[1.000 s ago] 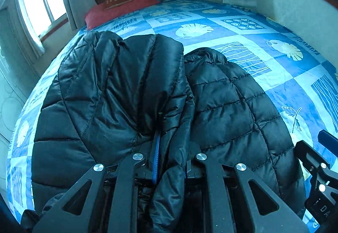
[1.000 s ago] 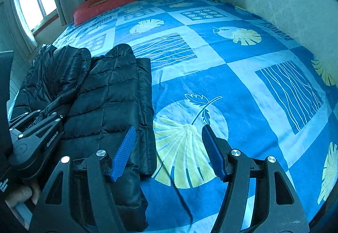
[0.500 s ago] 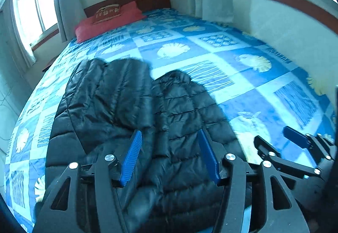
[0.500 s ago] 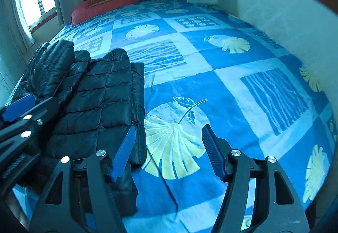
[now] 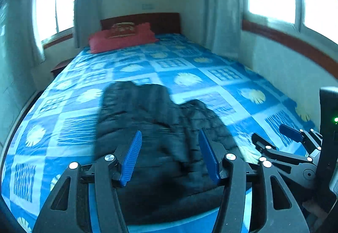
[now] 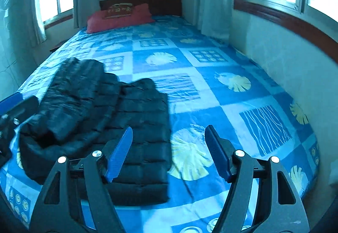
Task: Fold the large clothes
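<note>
A black quilted puffer jacket (image 5: 160, 127) lies folded lengthwise on the blue patterned bed, near its foot; it also shows in the right wrist view (image 6: 118, 114). My left gripper (image 5: 170, 157) is open and empty, raised above the jacket's near end. My right gripper (image 6: 169, 151) is open and empty, raised above the jacket's right edge and the bedspread. The right gripper also shows at the right of the left wrist view (image 5: 274, 138). The left gripper's tip shows at the left edge of the right wrist view (image 6: 14, 106).
The bed (image 6: 211, 68) has a blue and white leaf-print cover. A red pillow (image 6: 120, 17) lies against the wooden headboard (image 6: 164, 4). A wall (image 6: 285, 60) runs along the bed's right side. Windows with curtains stand left and right. A small bedside table (image 5: 61, 66) stands left.
My left gripper let go of the jacket, opened, and pulled up and back. My right gripper also drew back and up, staying open. The jacket now lies free on the bed.
</note>
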